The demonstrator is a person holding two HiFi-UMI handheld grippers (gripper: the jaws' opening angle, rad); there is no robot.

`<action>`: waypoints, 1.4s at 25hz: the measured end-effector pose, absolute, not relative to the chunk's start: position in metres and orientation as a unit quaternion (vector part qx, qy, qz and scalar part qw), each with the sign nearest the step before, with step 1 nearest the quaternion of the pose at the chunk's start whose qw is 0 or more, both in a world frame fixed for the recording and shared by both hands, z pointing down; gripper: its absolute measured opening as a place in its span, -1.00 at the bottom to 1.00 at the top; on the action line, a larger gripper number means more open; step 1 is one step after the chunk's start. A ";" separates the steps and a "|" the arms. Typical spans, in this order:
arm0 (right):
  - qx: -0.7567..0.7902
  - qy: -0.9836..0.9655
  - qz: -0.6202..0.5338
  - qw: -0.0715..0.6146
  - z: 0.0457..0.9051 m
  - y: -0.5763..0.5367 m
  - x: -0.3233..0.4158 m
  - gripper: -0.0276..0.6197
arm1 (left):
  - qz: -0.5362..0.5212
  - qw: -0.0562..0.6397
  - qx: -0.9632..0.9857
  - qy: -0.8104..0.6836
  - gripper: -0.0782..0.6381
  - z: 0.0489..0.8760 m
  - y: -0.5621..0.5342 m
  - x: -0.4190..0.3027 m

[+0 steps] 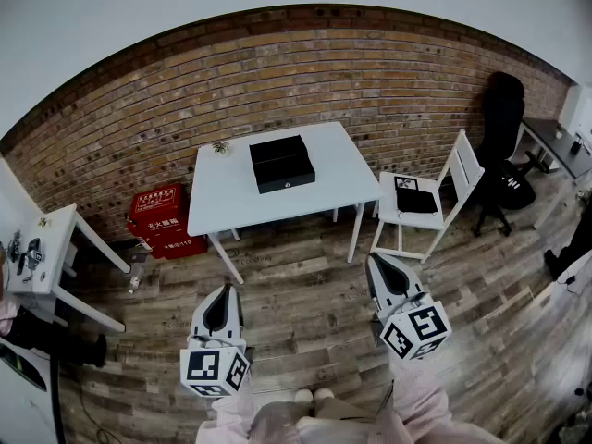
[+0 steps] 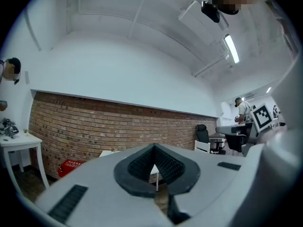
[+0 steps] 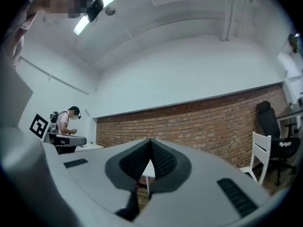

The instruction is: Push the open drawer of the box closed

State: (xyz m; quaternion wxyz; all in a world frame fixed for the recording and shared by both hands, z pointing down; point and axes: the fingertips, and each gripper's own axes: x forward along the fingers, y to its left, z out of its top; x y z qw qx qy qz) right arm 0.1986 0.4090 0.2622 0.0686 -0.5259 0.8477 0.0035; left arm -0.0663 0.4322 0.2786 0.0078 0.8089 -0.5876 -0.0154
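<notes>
The box [image 1: 281, 162] is sitting on the table [image 1: 222, 202], well apart from the left gripper [image 1: 223, 294] and right gripper [image 1: 379, 265], which are hovering with jaws pressed together (both empty).

There's one black box [image 1: 281, 162] at twelve o'clock, two white tables [image 1: 227, 188], one white chair [image 1: 465, 169] at two, one black office chair [image 1: 504, 118], and two grippers: left gripper [image 1: 223, 294], right gripper [image 1: 379, 265]
</notes>
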 end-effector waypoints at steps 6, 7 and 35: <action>-0.514 0.855 0.015 0.068 0.260 0.405 0.194 -0.91 | -0.015 0.015 0.809 -0.588 -0.80 0.279 0.426 -0.064; -0.512 0.856 0.014 0.074 0.260 0.405 0.194 -0.91 | -0.016 0.016 0.809 -0.588 -0.80 0.279 0.426 -0.062; -0.544 0.837 -0.010 0.062 0.293 0.350 0.207 -0.36 | -0.010 0.049 0.792 -0.608 -0.80 0.304 0.409 -0.065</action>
